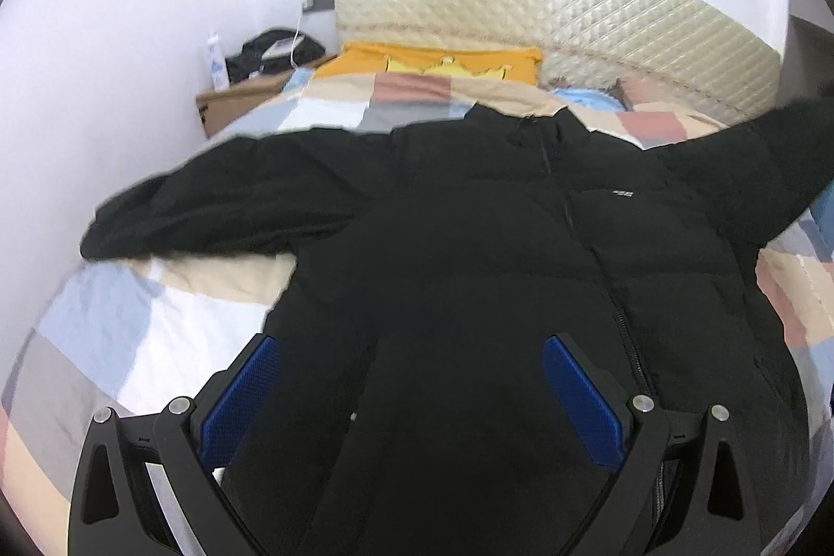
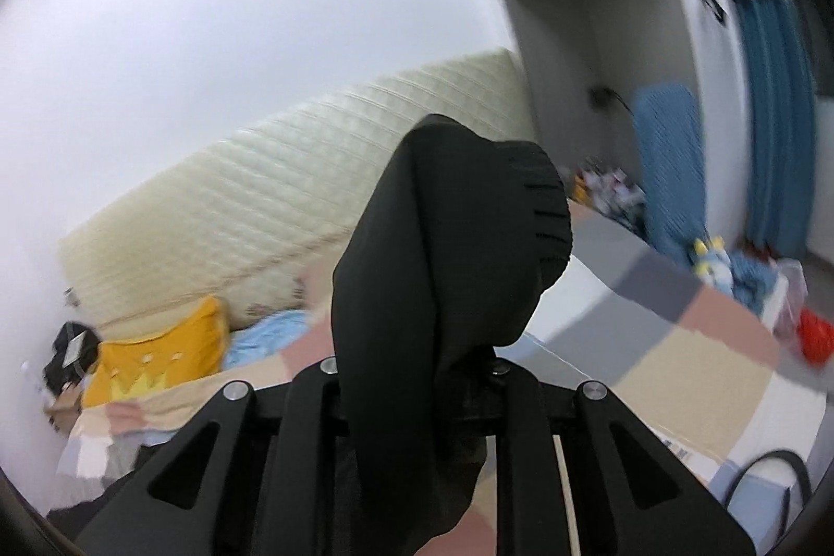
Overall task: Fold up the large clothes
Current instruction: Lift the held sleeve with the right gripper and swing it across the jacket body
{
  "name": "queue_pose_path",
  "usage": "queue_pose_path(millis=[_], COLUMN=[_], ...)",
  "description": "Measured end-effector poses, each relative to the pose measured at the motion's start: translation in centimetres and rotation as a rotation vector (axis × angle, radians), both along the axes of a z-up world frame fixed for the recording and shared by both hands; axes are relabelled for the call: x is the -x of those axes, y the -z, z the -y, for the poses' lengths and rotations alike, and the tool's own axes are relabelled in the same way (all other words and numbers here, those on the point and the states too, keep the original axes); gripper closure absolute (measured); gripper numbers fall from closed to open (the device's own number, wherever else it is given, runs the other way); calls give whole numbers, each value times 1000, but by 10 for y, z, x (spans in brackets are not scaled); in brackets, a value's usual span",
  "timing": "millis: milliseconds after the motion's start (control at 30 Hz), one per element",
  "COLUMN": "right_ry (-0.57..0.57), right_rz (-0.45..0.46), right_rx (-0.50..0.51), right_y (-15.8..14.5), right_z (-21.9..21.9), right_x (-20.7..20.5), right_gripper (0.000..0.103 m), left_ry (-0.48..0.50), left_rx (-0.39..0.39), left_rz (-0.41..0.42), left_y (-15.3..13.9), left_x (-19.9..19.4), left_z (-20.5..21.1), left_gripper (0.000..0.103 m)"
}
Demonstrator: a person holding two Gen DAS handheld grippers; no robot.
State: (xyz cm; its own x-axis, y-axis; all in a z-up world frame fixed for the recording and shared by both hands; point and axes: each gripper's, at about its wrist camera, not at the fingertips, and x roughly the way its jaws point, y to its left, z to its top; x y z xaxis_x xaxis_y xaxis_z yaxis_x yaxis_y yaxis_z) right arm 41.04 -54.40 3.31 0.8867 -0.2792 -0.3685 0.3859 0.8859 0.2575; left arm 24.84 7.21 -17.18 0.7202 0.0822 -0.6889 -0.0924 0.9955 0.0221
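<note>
A black jacket is spread front-up on the patchwork quilt. The left gripper is held wide above its hem; its right sleeve cuff is clamped in the right gripper.

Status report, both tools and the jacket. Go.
Left tool open, over the black jacket spread on the bed. Right tool shut on the sleeve cuff, lifted. Nothing in the way.

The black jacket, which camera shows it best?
The left wrist view: the black jacket lies spread on the bed, both sleeves out. The right wrist view shows only a sleeve cuff clamped in the right gripper.
</note>
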Motion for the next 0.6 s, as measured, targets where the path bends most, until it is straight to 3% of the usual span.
queue_pose_path(millis=[133, 333, 433, 600], right_ry=[-55, -140, -202, -271], right_rz=[46, 48, 51, 83], right_rx=[16, 100, 132, 146], right_y=[-33, -66, -67, -55], right_z=[-53, -148, -188, -264], right_x=[11, 16, 21, 27], right_gripper=[83, 80, 80, 80], left_ry=[25, 38, 30, 7], left_rx=[-28, 71, 110, 100], left_rz=[65, 115, 134, 165], left_y=[-13, -28, -34, -46], left_x=[16, 40, 48, 57], left_z=[0, -21, -34, -48], left_gripper=[1, 1, 1, 1])
